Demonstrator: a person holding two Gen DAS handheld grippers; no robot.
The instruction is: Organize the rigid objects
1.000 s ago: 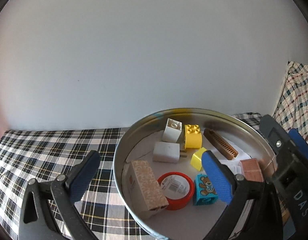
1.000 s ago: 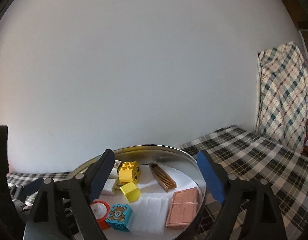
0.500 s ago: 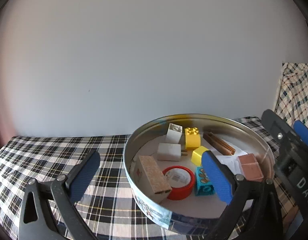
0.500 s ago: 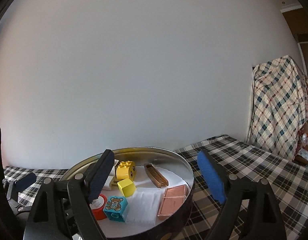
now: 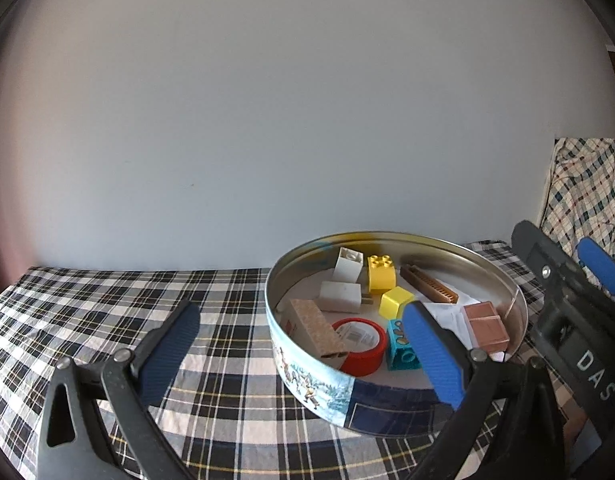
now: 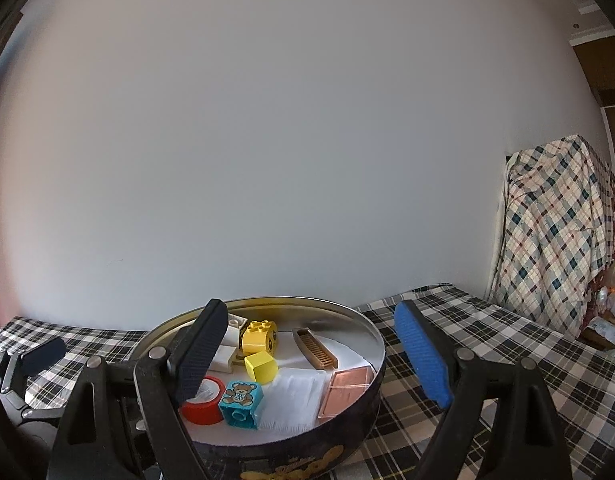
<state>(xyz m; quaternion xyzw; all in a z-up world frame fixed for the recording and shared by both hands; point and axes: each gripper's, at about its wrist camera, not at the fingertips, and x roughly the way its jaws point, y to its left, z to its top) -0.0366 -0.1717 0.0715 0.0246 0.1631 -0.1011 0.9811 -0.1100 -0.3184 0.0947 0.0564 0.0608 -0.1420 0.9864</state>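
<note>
Round tin (image 5: 315, 380) on checked table (image 5: 107, 312), collecting blocks, comb, tape for tidiness; my left gripper (image 5: 303, 348) and right gripper (image 6: 315, 356) jaws wide, empty.

Both cameras sit low and close over a checked tablecloth (image 5: 87, 320), each looking forward between its own fingers toward a plain wall (image 5: 267, 120). The left view faces the round tin (image 5: 307, 376) from its left side, the right view from the near right. Both share the tin and its contents, and each catches the other tool at its edge.
</note>
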